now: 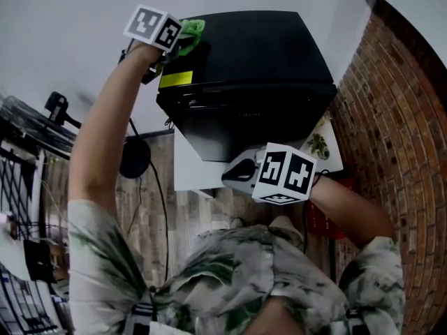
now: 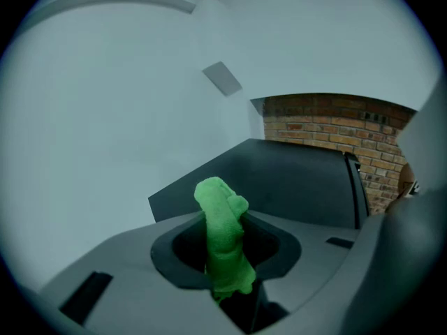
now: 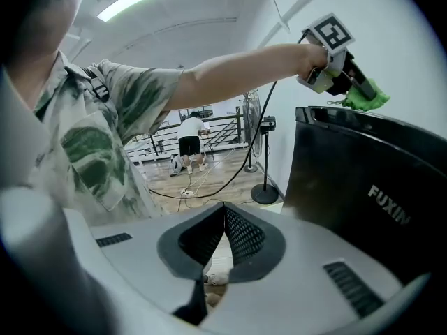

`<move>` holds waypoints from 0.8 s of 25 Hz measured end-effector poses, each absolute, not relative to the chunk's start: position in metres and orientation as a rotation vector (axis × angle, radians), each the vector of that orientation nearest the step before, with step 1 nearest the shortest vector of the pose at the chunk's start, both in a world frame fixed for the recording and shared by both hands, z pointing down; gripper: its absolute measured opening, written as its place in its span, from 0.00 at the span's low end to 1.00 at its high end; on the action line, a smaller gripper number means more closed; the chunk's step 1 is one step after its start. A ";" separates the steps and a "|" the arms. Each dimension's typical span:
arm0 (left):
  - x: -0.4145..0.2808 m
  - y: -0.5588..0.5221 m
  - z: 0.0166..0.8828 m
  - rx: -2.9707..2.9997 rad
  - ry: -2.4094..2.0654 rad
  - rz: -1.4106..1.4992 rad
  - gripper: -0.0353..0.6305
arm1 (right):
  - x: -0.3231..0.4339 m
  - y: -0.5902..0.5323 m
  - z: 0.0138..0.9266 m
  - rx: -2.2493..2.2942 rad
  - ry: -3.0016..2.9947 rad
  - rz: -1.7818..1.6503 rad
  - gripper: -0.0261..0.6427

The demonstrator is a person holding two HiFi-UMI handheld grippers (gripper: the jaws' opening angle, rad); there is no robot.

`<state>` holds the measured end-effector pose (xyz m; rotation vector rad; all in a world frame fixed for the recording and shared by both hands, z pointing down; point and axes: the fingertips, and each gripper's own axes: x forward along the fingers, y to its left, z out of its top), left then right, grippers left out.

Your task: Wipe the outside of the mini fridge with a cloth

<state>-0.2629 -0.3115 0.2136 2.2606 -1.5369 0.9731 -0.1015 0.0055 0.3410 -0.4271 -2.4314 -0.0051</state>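
Though crumpled, fuzzy cloth [image 2: 223,246] by boxy fridge [image 1: 258,68]

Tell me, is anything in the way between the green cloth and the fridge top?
No, nothing visible is. The left gripper holds the green cloth right above the mini fridge's bare black top, near one corner.

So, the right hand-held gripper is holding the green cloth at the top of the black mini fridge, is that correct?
Not quite. It is the left hand-held gripper that holds the green cloth at the top of the black mini fridge. The left gripper view shows the cloth clamped between its jaws. The right hand-held gripper is closed with nothing in it.
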 end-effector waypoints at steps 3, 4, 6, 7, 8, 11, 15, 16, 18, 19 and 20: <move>-0.253 -0.325 0.225 2.243 -1.518 1.033 0.24 | -0.104 0.005 0.346 -0.445 -2.427 -0.005 0.07; -0.249 -0.329 0.227 2.236 -1.512 1.042 0.24 | -0.101 0.005 0.347 -0.461 -2.419 -0.004 0.07; -0.234 -0.339 0.227 2.231 -1.499 1.045 0.24 | -0.093 0.000 0.347 -0.478 -2.407 -0.016 0.07; -0.224 -0.344 0.226 2.234 -1.494 1.046 0.24 | -0.088 -0.005 0.345 -0.476 -2.407 -0.024 0.07; -0.214 -0.349 0.226 2.238 -1.486 1.048 0.24 | -0.081 -0.009 0.343 -0.476 -2.408 -0.028 0.07; -0.174 -0.361 0.226 2.264 -1.438 1.032 0.24 | -0.057 -0.022 0.339 -0.488 -2.406 -0.035 0.07; -0.103 -0.375 0.225 2.331 -1.365 1.039 0.24 | -0.029 -0.034 0.341 -0.507 -2.399 -0.044 0.07; -0.086 -0.377 0.224 2.346 -1.342 1.034 0.24 | -0.024 -0.036 0.341 -0.515 -2.398 -0.048 0.07; -0.054 -0.383 0.222 2.376 -1.310 1.037 0.24 | -0.014 -0.041 0.339 -0.526 -2.398 -0.057 0.07; -0.040 -0.386 0.222 2.389 -1.302 1.049 0.24 | -0.010 -0.044 0.339 -0.530 -2.398 -0.061 0.07; -0.027 -0.388 0.221 2.399 -1.293 1.056 0.24 | -0.005 -0.047 0.338 -0.534 -2.399 -0.066 0.07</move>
